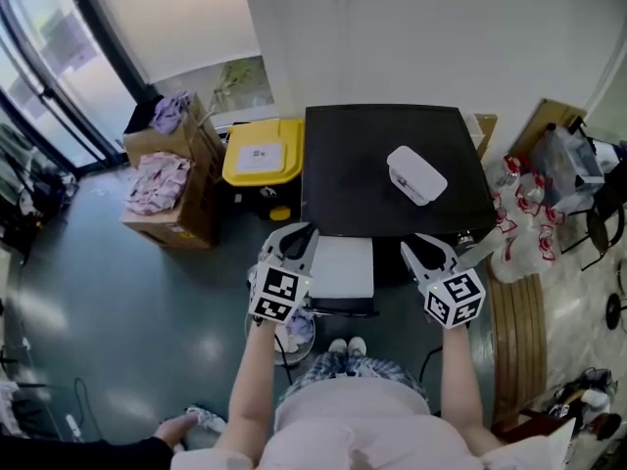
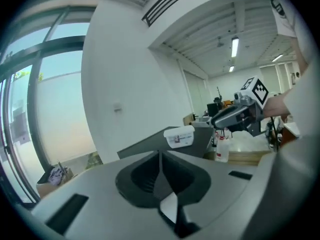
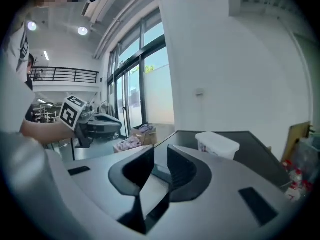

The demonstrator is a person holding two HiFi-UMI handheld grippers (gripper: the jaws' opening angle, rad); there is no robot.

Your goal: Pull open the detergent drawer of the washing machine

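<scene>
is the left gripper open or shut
Shut: the left gripper shows its jaws meeting with no gap in its own view, nothing between them.

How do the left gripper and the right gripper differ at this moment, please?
The left gripper has its jaws shut together; the right gripper has them slightly apart. The left gripper is held near the front left corner of the washing machine, the right gripper near its front right corner. Shared: both are empty and point across the machine's dark top, where a white tub sits.
</scene>
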